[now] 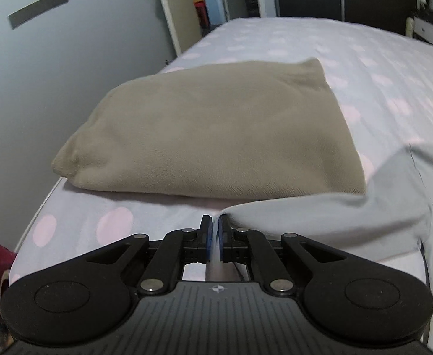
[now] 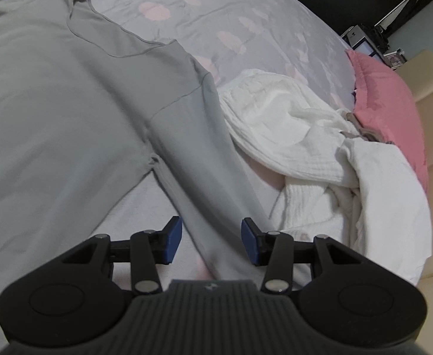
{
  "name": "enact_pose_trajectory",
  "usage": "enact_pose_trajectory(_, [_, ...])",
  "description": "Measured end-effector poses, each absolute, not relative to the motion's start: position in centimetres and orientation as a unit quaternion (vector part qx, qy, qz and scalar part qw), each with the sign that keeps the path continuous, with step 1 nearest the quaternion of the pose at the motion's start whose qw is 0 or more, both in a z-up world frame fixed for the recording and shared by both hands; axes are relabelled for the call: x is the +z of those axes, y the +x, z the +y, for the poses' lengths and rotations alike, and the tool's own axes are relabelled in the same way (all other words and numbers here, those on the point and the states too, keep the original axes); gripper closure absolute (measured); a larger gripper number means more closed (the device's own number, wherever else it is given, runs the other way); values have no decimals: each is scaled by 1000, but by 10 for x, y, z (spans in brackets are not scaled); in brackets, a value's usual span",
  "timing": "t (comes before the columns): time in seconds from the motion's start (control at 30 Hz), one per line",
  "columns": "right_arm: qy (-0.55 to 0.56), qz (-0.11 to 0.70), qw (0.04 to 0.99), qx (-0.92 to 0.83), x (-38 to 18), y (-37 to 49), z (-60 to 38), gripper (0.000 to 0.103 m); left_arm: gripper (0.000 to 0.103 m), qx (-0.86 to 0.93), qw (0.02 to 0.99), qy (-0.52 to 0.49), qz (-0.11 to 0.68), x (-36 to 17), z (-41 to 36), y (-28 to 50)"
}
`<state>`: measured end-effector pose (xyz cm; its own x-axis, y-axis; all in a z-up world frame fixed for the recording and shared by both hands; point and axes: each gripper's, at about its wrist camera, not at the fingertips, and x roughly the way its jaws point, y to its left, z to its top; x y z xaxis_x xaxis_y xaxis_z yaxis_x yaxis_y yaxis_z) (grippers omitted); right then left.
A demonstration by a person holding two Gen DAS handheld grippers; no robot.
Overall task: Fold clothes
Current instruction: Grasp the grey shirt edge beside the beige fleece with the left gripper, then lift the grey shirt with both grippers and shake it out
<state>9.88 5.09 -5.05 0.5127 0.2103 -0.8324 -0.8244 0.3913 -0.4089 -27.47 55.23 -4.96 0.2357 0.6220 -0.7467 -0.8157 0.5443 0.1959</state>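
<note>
**Grey shirt spread on the bed, both grippers low over its sleeves**

Here's the left gripper [image 1: 213, 230], angled down over the near edge of the bed [image 1: 364, 68], and its blue pads stand almost together with just a thin slit between them. No cloth sits in that slit. The tip of a sleeve of the grey long-sleeved shirt [image 1: 328, 222] lies just beside the right-hand pad, right at the fingertips; whether it touches, I cannot tell. Beyond it, a folded beige fleece blanket [image 1: 210, 130] rests toward the bed's left edge, on the pale sheet with pink spots.

Over to the right gripper [image 2: 212, 239]: jaws parted to a middling width, and the other sleeve of the grey shirt [image 2: 77, 103] runs straight up between the pads. The pads stand clear of the fabric on both sides, so nothing is clamped. The shirt's body lies flat across the left and middle of the bed, neckline toward the far side. Just beside the sleeve on the right sits a crumpled white garment [image 2: 319, 148], and past that, at the bed's right edge, a pink pillow [image 2: 387, 97].
</note>
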Motion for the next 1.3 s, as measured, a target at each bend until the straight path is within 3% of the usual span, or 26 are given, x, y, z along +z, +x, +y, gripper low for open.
enact_pose_trajectory(0.1, [-405, 367, 754, 364, -46, 96, 47, 55, 84, 430, 793, -119, 414, -45, 530, -274])
enact_pose_trajectory(0.3, [-351, 409, 733, 414, -44, 78, 35, 55, 84, 274, 840, -132, 448, -45, 459, -275])
enact_pose_trajectory(0.53, [-308, 483, 679, 460, -61, 38, 8, 56, 83, 125, 838, -116, 518, -79, 368, -287])
enact_pose_trajectory(0.77, [-322, 540, 614, 478, -93, -12, -19, 58, 72, 25, 801, -63, 595, -106, 306, -295])
enact_pose_trajectory(1.03, [-364, 577, 553, 478, -124, -49, -33, 59, 72, -14, 765, 12, 644, -136, 271, -288])
enact_pose_trajectory(1.23, [-348, 601, 548, 467, -136, -47, -27, 59, 72, -5, 762, 13, 648, -148, 270, -281])
enact_pose_trajectory(1.27, [-339, 604, 548, 468, -136, -46, -27, 63, 73, -3, 762, 12, 648, -148, 270, -281])
enact_pose_trajectory(1.3, [-331, 608, 548, 470, -136, -45, -27, 76, 78, 0, 762, 9, 647, -148, 270, -280])
